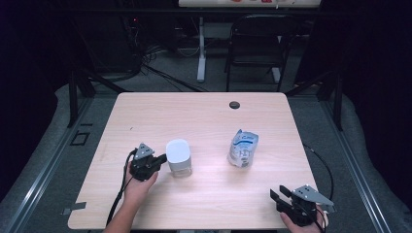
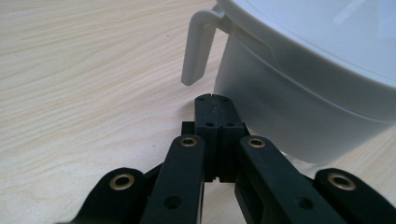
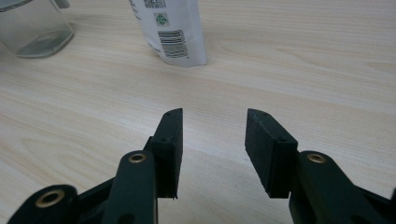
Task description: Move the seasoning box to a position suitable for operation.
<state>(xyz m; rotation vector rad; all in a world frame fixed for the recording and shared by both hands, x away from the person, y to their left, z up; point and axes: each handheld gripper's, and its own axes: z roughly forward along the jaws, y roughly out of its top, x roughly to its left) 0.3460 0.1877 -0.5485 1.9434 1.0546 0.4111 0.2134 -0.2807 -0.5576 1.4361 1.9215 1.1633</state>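
On the left half of the light wooden table [image 1: 204, 121], the left gripper [image 1: 160, 159] lay low in the person's left hand [image 1: 138, 187], pointing at the clear square container with a white lid [image 1: 179, 157]. Seen from the left gripper view, its two black fingers [image 2: 215, 122] were pressed flat together with nothing between them, tips just short of the container wall [image 2: 289, 112] and below the white lid's hanging tab [image 2: 196, 46]; whether the tips touched the wall could not be told. The container stood upright on the table, just beside the left gripper and left of centre.

Right of centre, a white and blue printed pouch [image 1: 243, 148] stood upright, well apart from the container. The right gripper view showed its barcode side [image 3: 170, 32], with the clear container base [image 3: 35, 30] farther off at the upper left.

Near the front right corner of the table, the right gripper [image 1: 277, 194] rested in the person's right hand [image 1: 301, 221]. Its fingers [image 3: 170, 140] were spread apart over bare wood, holding nothing, well apart from the pouch.

A small dark round grommet [image 1: 234, 104] sat near the far edge of the table.
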